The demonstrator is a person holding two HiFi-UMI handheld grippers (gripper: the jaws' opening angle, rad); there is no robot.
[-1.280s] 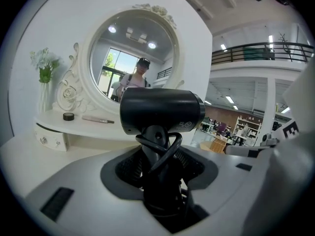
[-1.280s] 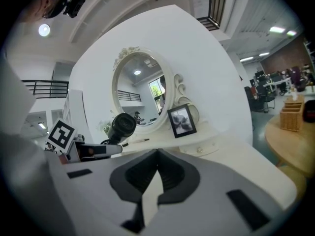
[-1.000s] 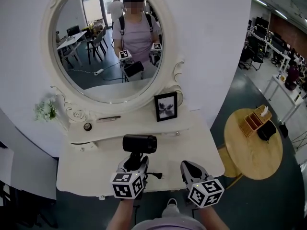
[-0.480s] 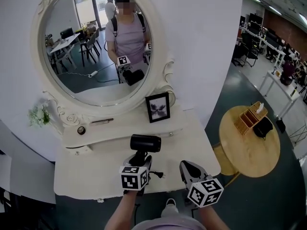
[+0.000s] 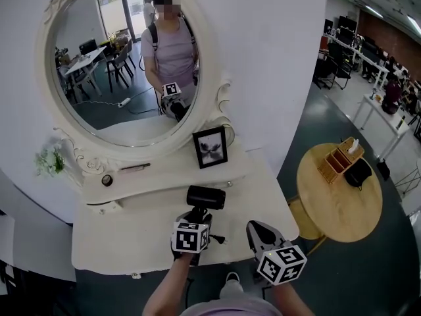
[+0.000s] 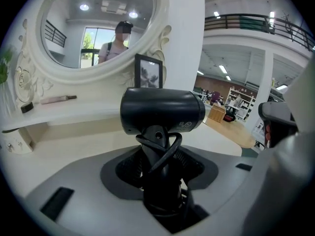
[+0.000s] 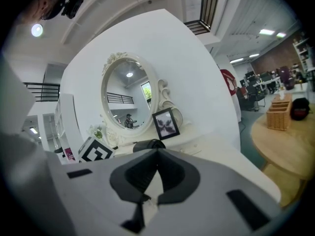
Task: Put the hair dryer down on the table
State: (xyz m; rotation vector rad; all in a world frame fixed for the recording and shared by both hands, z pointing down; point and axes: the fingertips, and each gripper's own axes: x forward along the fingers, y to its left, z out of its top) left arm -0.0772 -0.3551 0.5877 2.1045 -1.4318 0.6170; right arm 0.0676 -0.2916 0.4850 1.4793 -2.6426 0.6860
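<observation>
A black hair dryer (image 5: 205, 197) stands upright over the white dressing table (image 5: 125, 242), barrel lying crosswise. My left gripper (image 5: 197, 217) is shut on its handle, which has the cord wound round it. In the left gripper view the hair dryer (image 6: 162, 111) fills the middle, with the handle between the pads of the left gripper (image 6: 160, 181). My right gripper (image 5: 255, 229) hangs at the table's front edge, to the right of the dryer. Seen in its own view, the right gripper (image 7: 156, 154) is shut and holds nothing.
An oval mirror (image 5: 118, 64) and a raised shelf with a picture frame (image 5: 210, 147) back the table. Small white flowers (image 5: 47, 162) stand at the shelf's left end. A plug (image 5: 217, 239) lies by the left gripper. A round wooden side table (image 5: 329, 203) stands to the right.
My left gripper has carried the hair dryer a little to the right and farther over the table. The right gripper has stayed where it was.
</observation>
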